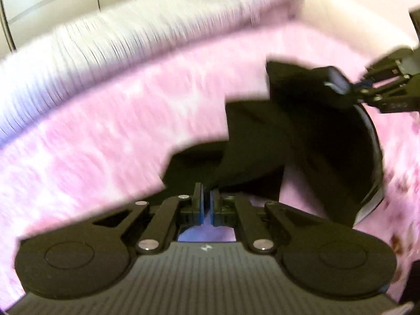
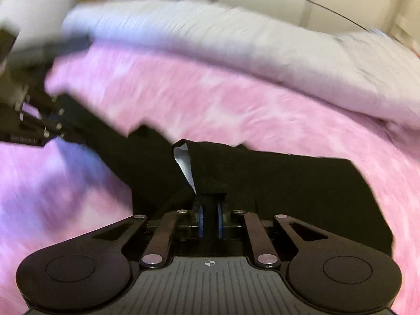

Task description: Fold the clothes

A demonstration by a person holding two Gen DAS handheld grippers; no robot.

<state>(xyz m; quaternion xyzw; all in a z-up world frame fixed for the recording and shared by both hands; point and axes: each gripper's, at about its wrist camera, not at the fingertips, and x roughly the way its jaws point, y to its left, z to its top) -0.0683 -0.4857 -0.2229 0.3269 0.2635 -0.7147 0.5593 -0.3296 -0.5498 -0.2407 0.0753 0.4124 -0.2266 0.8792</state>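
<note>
Left gripper (image 1: 207,199): jaws nearly closed, pinching an edge of the black fabric garment (image 1: 302,136). Garment is slung between both grippers above the pink mottled bedspread (image 1: 131,131), twisted mid-span. Right gripper (image 2: 210,210): narrow gap, clamped on a bunched fold with a white tag (image 2: 183,162) showing. Pale grey duvet (image 2: 210,31) behind. Heavy motion blur.

- no readable text, brand or number showing in either view; motion blur smearing most surfaces
- left gripper (image 1: 207,200) body showing a small white emblem, no letters
- right gripper (image 2: 209,216) body showing a small crosshair mark; its side print, seen from the left wrist, blurring beyond reading
</note>
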